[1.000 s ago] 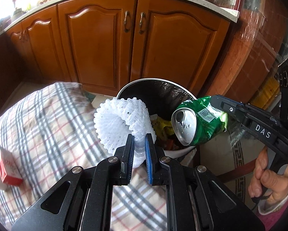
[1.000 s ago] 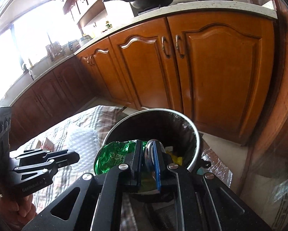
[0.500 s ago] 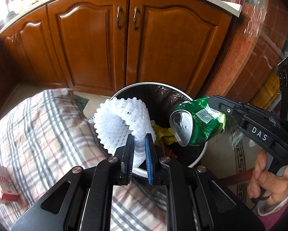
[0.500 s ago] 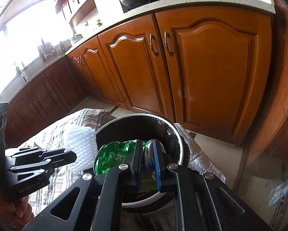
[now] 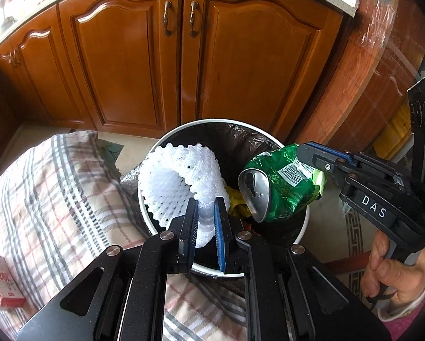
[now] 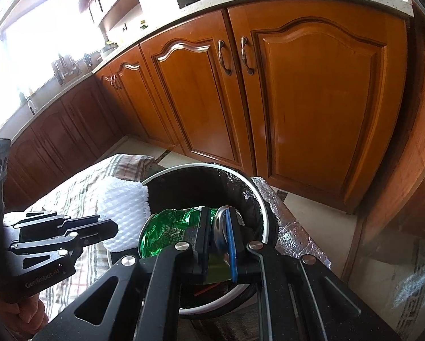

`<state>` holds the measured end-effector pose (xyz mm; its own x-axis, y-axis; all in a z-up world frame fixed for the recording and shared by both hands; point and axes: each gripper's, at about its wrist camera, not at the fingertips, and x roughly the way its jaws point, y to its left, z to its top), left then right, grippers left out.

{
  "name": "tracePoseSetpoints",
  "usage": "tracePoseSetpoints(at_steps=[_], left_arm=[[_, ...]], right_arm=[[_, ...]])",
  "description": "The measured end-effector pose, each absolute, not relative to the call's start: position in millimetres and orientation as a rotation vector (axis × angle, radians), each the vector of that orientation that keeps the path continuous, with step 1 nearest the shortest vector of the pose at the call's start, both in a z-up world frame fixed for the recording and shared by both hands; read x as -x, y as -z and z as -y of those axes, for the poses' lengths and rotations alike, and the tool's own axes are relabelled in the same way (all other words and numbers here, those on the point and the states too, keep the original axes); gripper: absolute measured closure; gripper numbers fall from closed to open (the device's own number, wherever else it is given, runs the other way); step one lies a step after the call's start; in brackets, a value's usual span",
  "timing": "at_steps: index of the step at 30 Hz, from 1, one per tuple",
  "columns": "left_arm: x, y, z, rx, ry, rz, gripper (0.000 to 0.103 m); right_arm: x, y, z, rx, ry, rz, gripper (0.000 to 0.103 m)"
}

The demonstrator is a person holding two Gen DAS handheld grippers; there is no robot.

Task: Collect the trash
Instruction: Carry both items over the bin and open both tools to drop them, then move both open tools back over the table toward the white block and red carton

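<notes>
A white foam fruit net (image 5: 181,182) hangs over the left rim of a round white trash bin (image 5: 305,224) lined with a black bag, and my left gripper (image 5: 206,210) is shut on its lower end. A crushed green drink can (image 5: 280,187) is held above the bin's right side, with my right gripper (image 6: 218,224) shut on it. From the right wrist the can (image 6: 172,227) and foam net (image 6: 124,213) both sit over the bin (image 6: 265,218). Yellow and other trash lies inside the bin.
A table under a plaid cloth (image 5: 41,199) lies left of the bin, with a red-and-white small box (image 5: 3,284) at its left edge. Brown wooden cabinet doors (image 5: 184,56) stand behind. A person's hand (image 5: 394,270) grips the right gripper's handle.
Both grippers have moved forward toward the cabinets with their loads, so the foam net and the can now hang over the bin's opening instead of its near edge.
</notes>
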<state>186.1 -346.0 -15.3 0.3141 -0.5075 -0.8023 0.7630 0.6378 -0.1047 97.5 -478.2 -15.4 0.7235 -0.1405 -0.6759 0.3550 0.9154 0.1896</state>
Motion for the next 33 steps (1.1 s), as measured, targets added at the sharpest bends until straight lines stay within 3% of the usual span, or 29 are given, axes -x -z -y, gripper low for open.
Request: tracePoseSetpoints(at_steps=[7,10,12,13,14,15,22,25,28,33], left_arm=[[-190.7,21.7,354.4,-0.329,0.854,-0.944,0.092],[-190.8,21.1,357.7,-0.325,0.861,-0.942,0.086],[-190.5,20.3,355.7,-0.323,0.851,-0.930,0.064],[-189.7,19.1,353.5,-0.320,0.847,-0.919,0.058],[-188.8,17.9,348.9,-0.313,0.838,-0.907,0.051],[-189.0,17.5,345.4,-0.305,0.837,-0.903,0.050],[-186.9,15.4,298.7,-0.171,0.812,-0.906,0.050],[-181.8,17.8,269.1,-0.120,0.776,-0.890,0.050],[-177.0,25.1,232.8,-0.072,0.716,-0.891,0.044],[-170.5,37.2,165.1,0.001,0.625,-0.904,0.044]], right_arm=[[-105.0,20.6,480.2,-0.309,0.283,-0.731,0.092],[-109.6,22.4,480.7,-0.294,0.286,-0.742,0.091],[-112.3,22.4,479.6,-0.277,0.288,-0.745,0.086],[-113.4,21.5,477.5,-0.255,0.293,-0.747,0.072],[-113.5,20.7,475.6,-0.245,0.302,-0.747,0.066],[-111.8,19.8,474.8,-0.245,0.303,-0.738,0.058],[-92.9,15.4,474.0,-0.325,0.287,-0.688,0.054],[-81.4,11.2,458.4,-0.328,0.259,-0.646,0.026],[-70.1,9.2,437.7,-0.347,0.223,-0.599,0.016],[-66.4,13.6,400.8,-0.385,0.135,-0.597,0.012]])
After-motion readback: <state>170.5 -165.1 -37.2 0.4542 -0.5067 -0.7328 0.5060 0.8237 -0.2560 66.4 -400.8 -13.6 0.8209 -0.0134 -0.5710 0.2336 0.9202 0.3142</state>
